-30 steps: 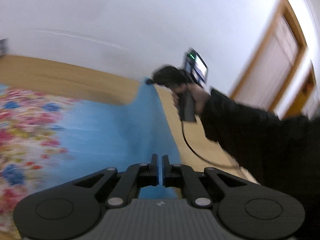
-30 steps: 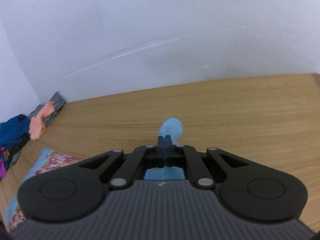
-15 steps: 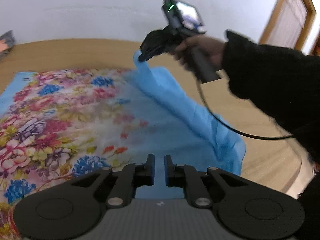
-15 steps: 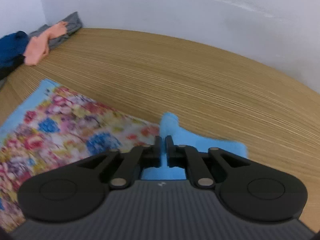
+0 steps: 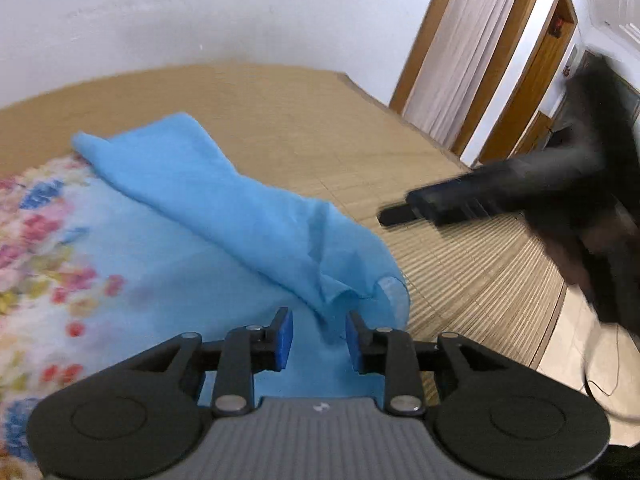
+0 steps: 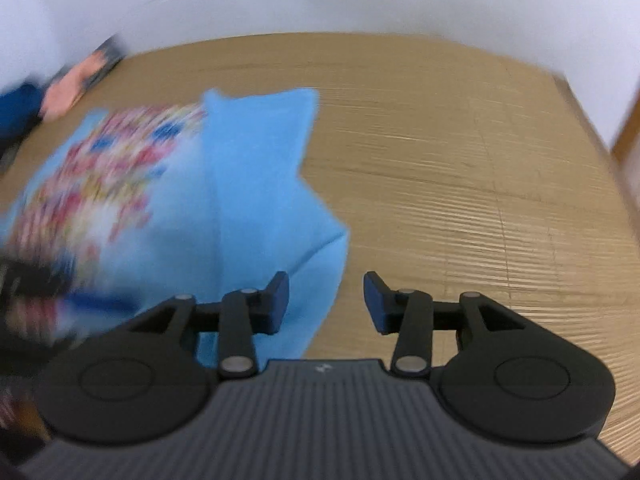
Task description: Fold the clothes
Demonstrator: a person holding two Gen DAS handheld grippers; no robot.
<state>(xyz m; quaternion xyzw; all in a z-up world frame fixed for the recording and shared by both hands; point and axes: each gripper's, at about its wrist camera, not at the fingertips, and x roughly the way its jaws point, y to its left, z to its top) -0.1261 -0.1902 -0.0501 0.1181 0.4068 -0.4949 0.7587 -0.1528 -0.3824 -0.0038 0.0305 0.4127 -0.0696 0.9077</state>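
A light blue garment with a floral print lies on the bamboo mat, its plain blue right edge folded over onto itself in a loose ridge. It also shows in the right wrist view, blurred. My left gripper is open just above the garment's near blue edge, holding nothing. My right gripper is open and empty over the garment's right edge and the mat. The right gripper appears blurred at the right of the left wrist view.
The bamboo mat stretches to the white wall. A pile of dark blue, pink and grey clothes sits at the far left by the wall. Wooden door frames and a curtain stand at the right.
Both grippers have opened and let go of the blue edge. The cloth has dropped folded over the garment. The right gripper has pulled back to the right.
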